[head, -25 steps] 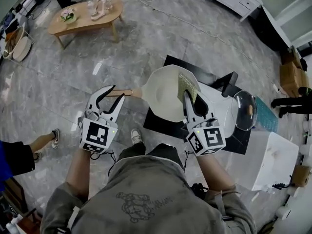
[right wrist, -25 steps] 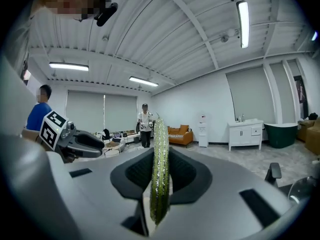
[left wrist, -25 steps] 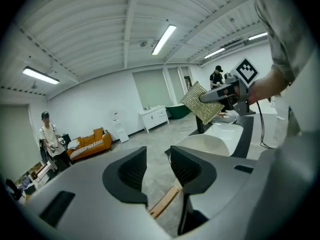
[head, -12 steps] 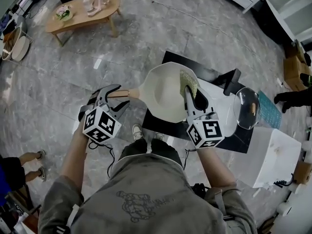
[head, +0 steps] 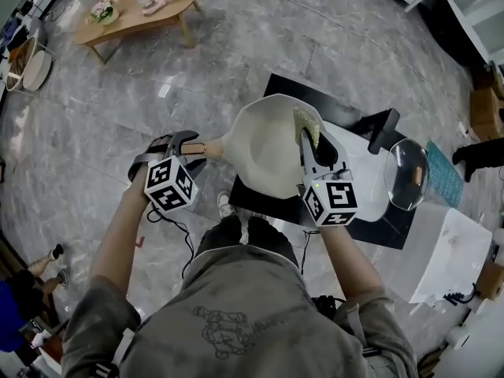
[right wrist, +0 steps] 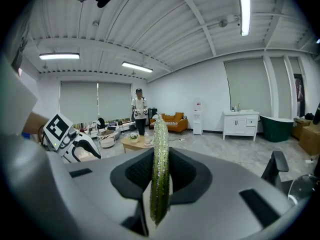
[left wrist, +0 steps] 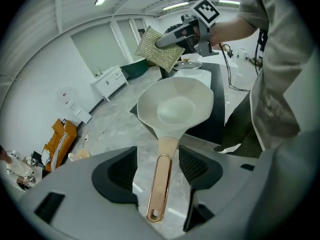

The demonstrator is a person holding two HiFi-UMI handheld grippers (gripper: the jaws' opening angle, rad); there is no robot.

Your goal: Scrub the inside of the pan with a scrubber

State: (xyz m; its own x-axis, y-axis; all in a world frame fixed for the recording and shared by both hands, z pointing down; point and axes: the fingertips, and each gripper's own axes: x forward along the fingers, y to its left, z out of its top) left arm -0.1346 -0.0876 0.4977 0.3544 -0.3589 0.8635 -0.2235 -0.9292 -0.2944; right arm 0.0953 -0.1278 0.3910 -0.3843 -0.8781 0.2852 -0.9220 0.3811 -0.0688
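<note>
A cream pan (head: pixel 264 144) sits on a black table, its copper-toned handle (head: pixel 206 148) sticking out to the left. My left gripper (head: pixel 189 150) is open, with one jaw on each side of the handle (left wrist: pixel 160 184); neither pad touches it. In the left gripper view the pan bowl (left wrist: pixel 175 106) lies straight ahead. My right gripper (head: pixel 311 144) is shut on a green-gold scrubber (head: pixel 307 124), held upright over the pan's right rim. The scrubber (right wrist: pixel 160 164) stands edge-on between the right pads.
A glass lid (head: pixel 409 176) and a white pot (head: pixel 366 183) sit right of the pan on the black table (head: pixel 370 231). A white box (head: pixel 445 258) stands at the right, and a wooden coffee table (head: pixel 134 14) far left. A person (right wrist: pixel 138 109) stands in the distance.
My left gripper has turned and moved in toward the pan handle, which now lies between its jaws. The right gripper with the scrubber has hardly moved.
</note>
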